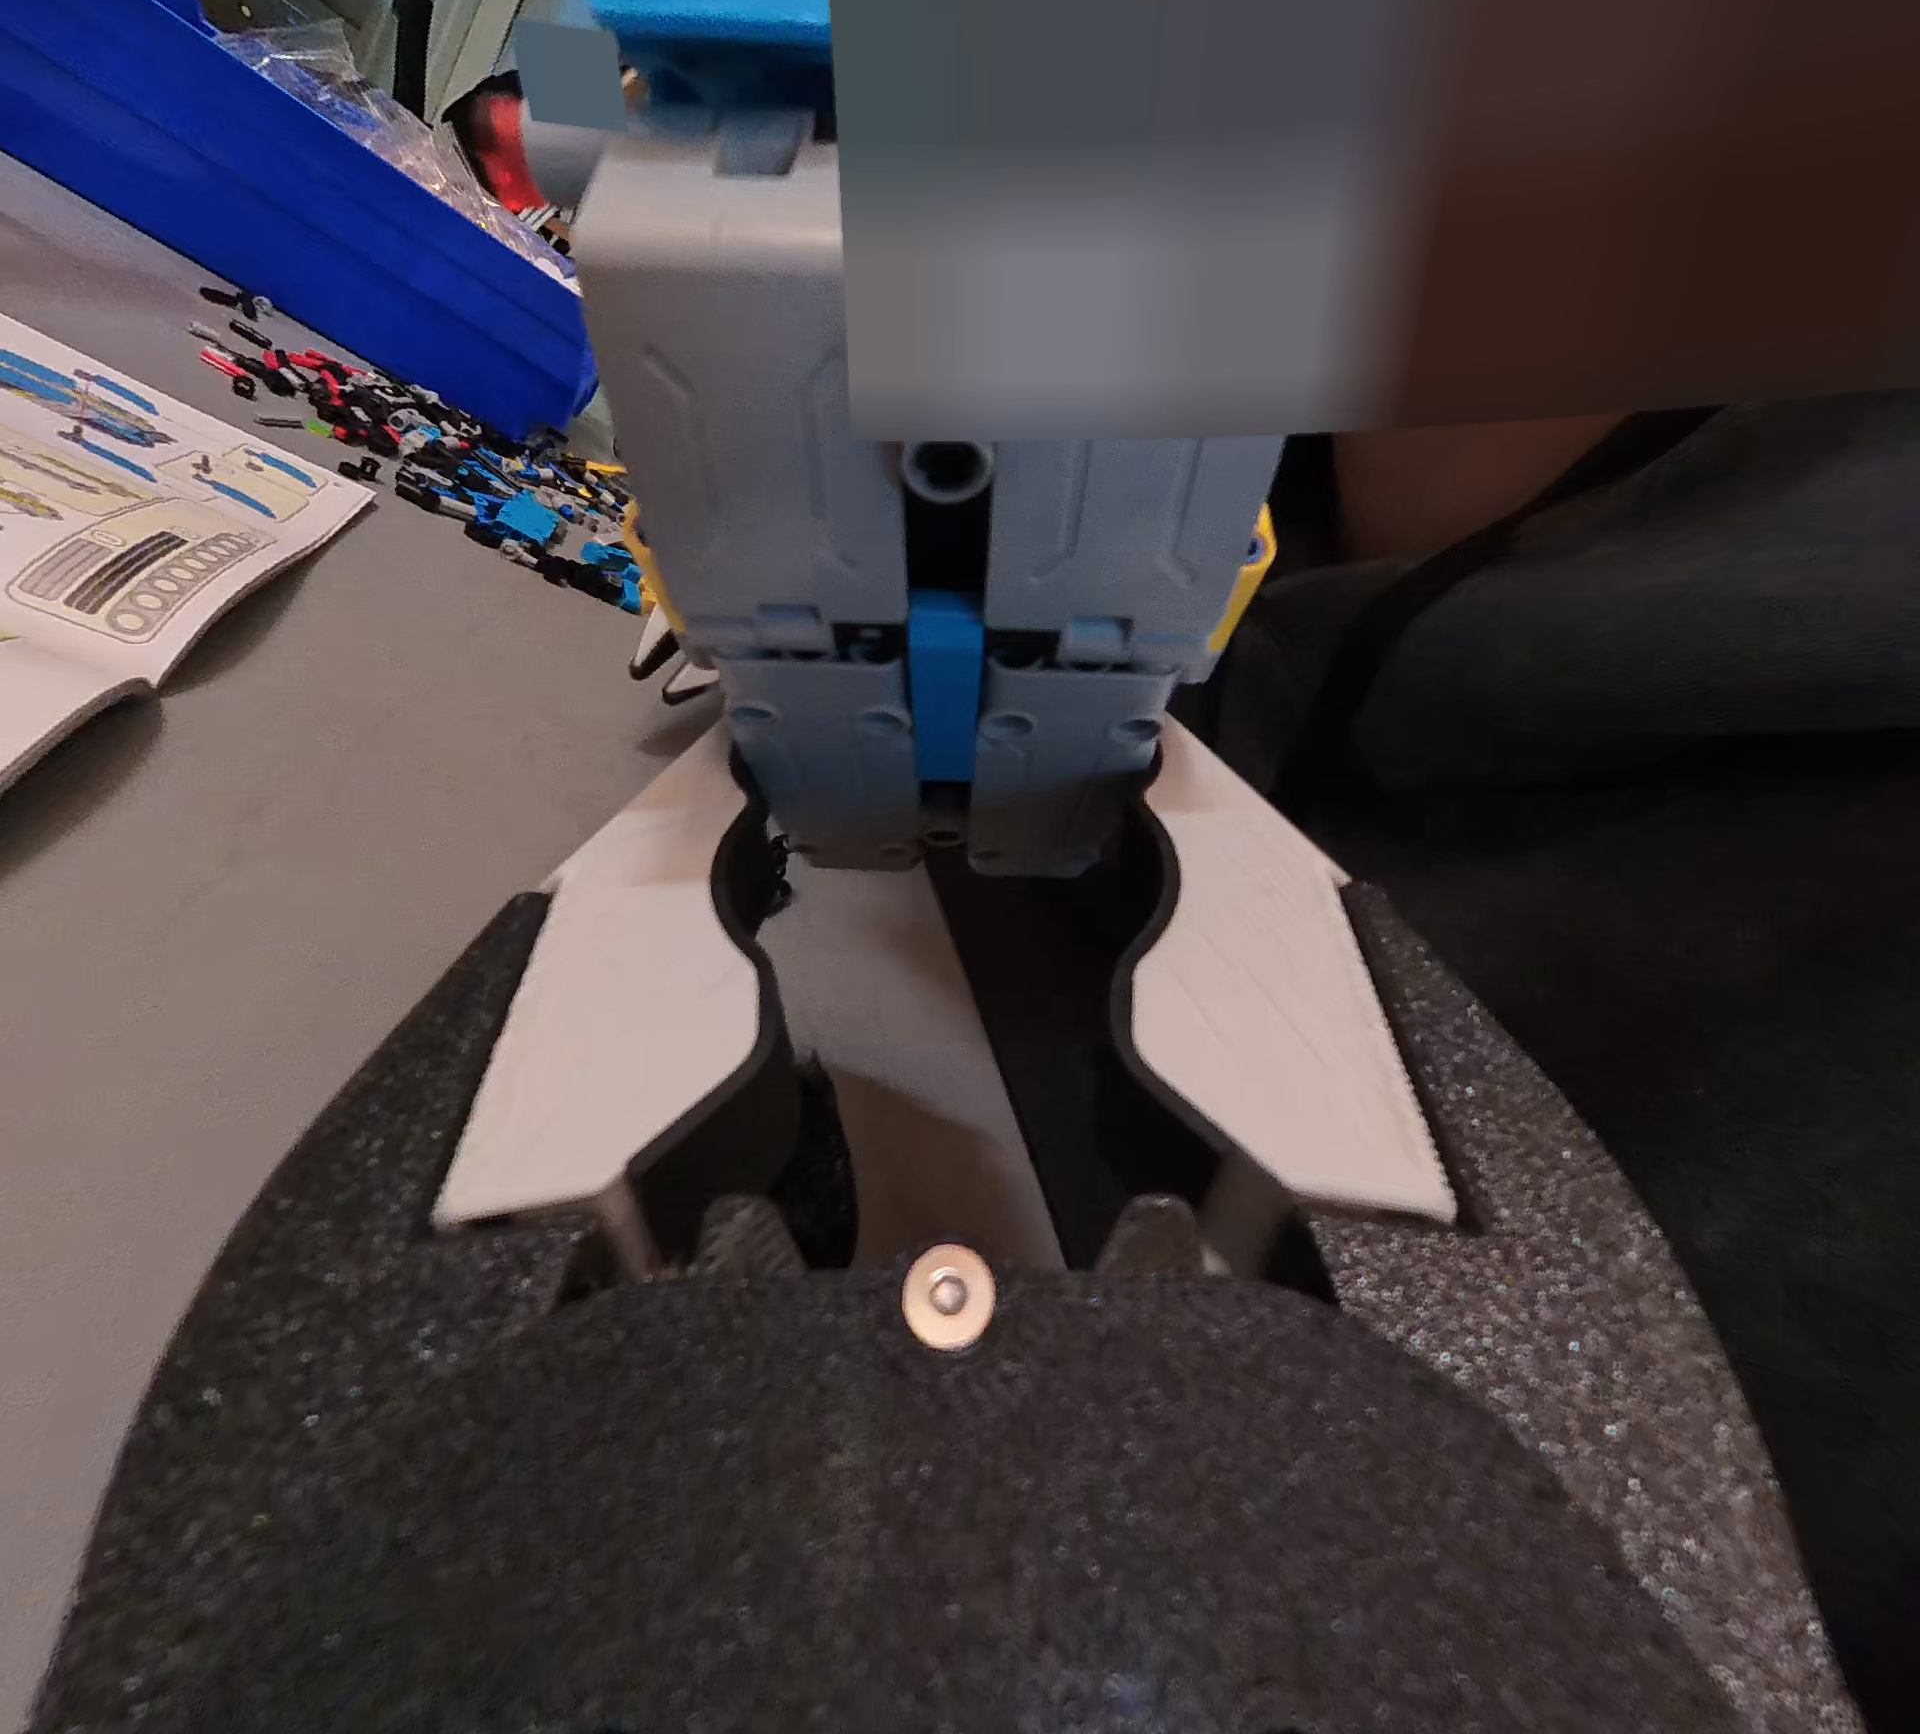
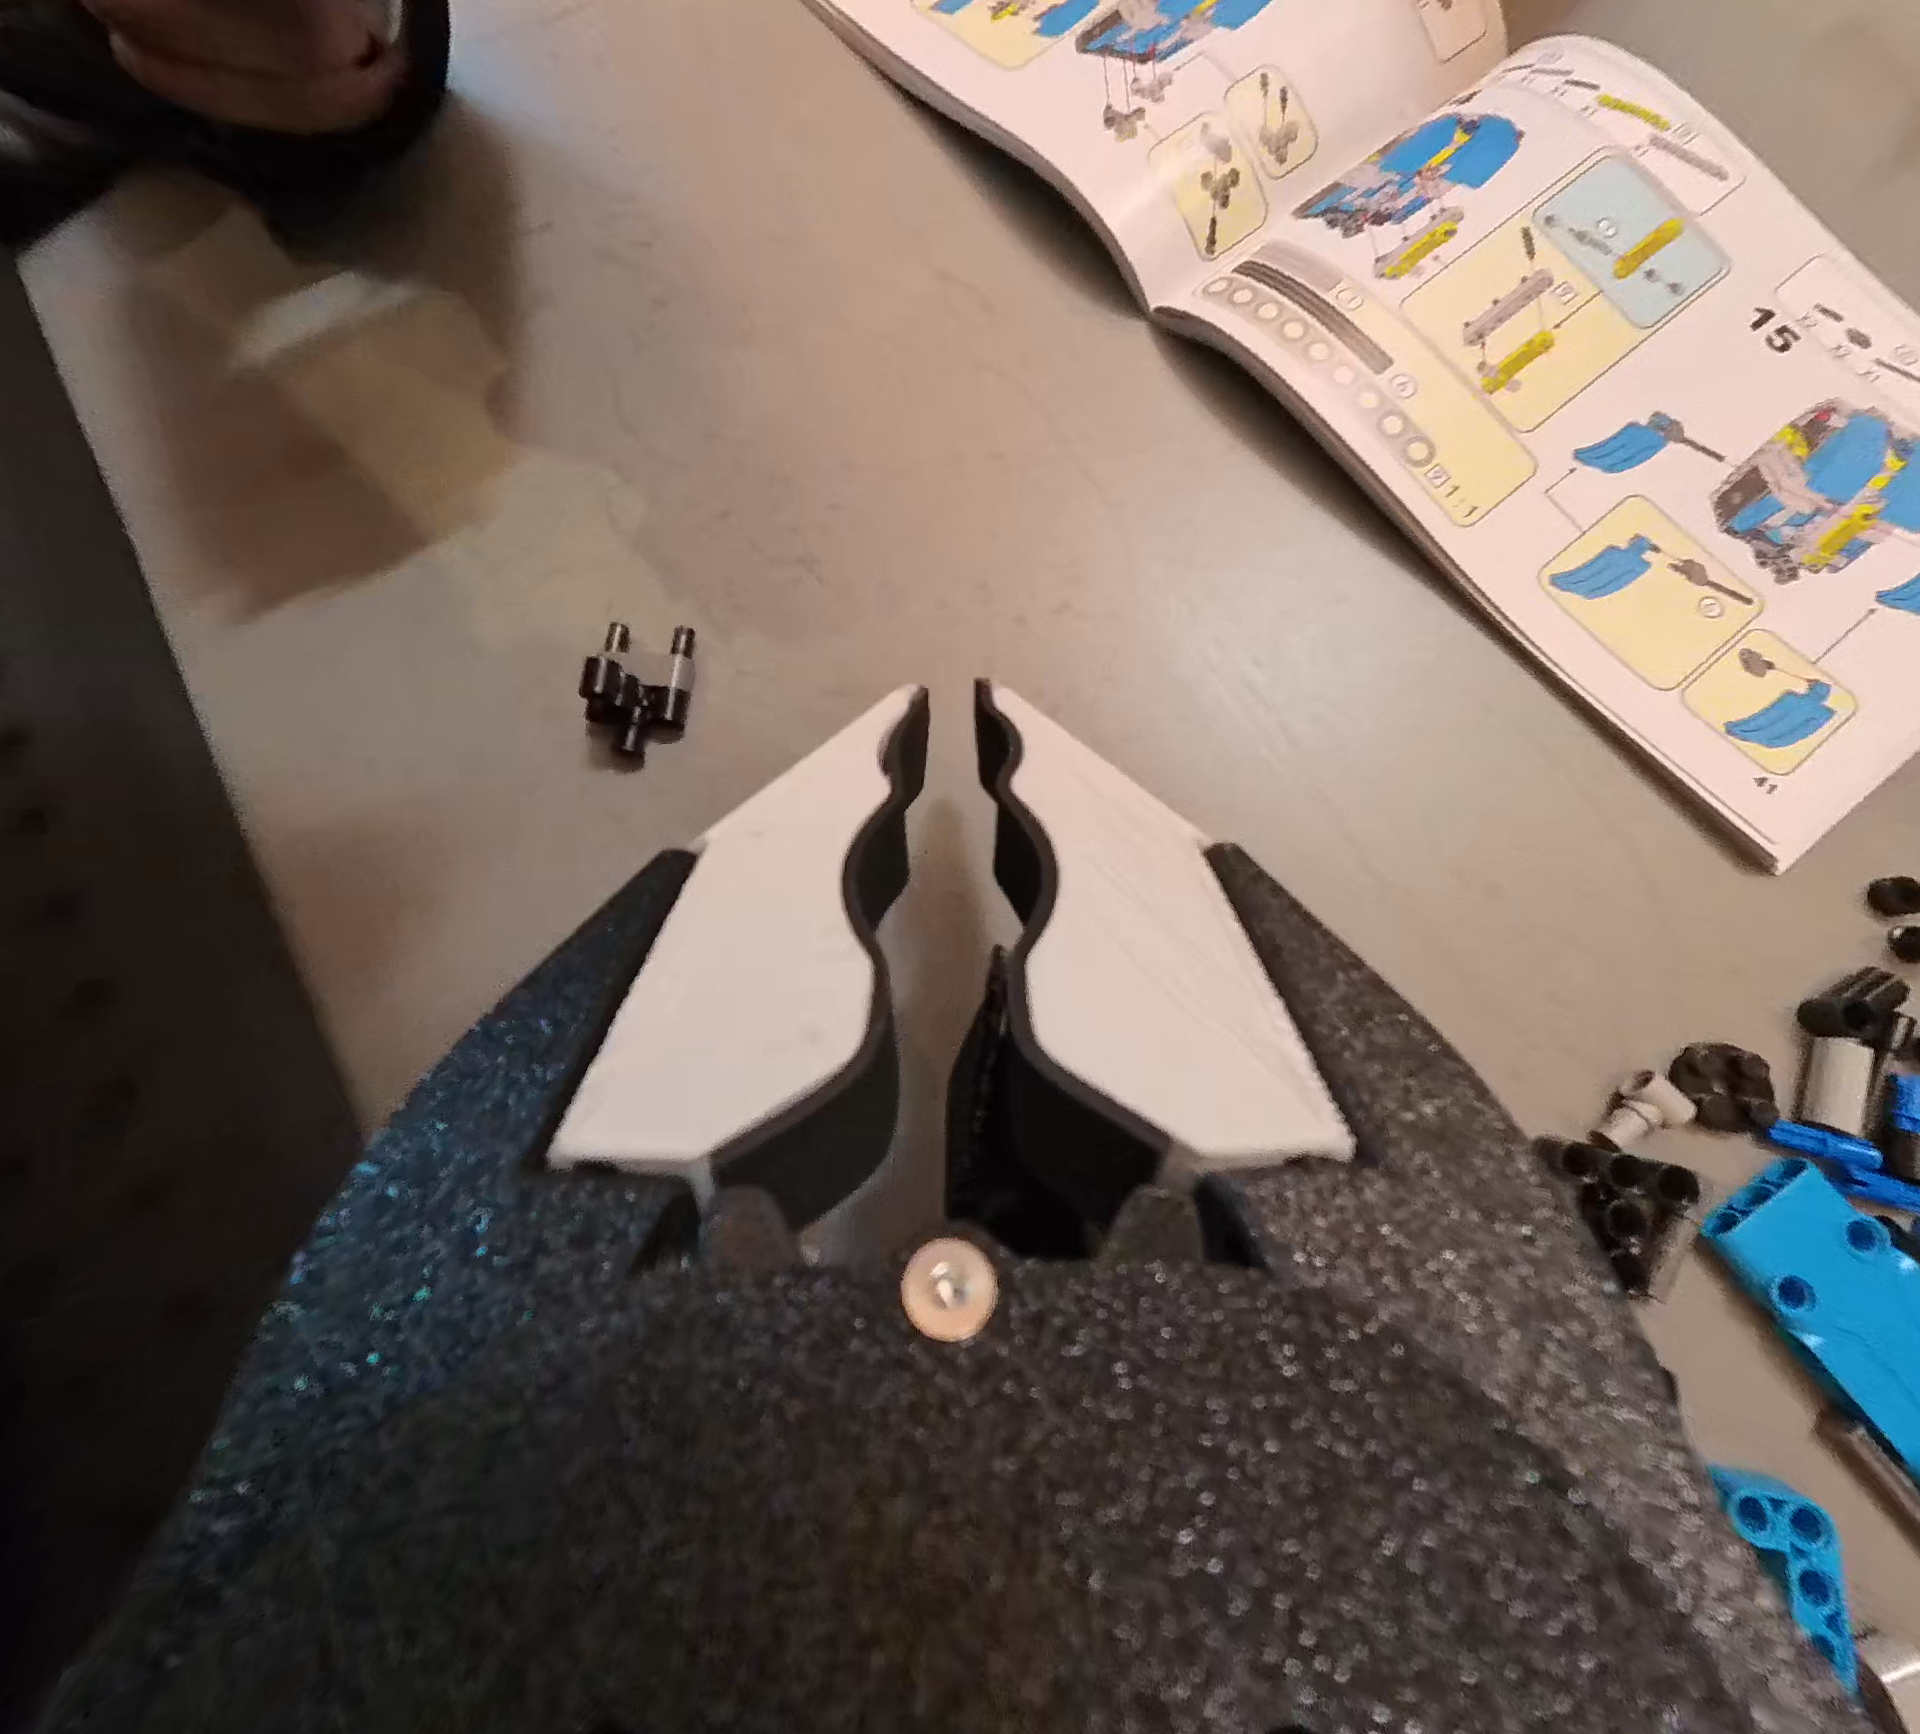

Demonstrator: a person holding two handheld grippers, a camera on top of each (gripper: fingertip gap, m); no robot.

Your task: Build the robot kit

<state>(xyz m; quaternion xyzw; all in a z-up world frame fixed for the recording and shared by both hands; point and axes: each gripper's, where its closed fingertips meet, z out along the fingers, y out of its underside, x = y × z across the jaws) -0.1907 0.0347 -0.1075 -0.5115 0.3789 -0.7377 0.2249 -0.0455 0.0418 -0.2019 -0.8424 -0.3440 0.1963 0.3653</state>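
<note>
The small black connector piece (image 2: 636,689) lies alone on the grey surface (image 2: 831,396), just ahead of and to the left of the right gripper (image 2: 951,697), whose jaws are nearly together and empty. The left gripper (image 1: 945,811) is clamped on the lower end of a grey and blue brick model (image 1: 831,562), which stands up away from it. An open instruction booklet (image 2: 1455,313) lies to the right.
</note>
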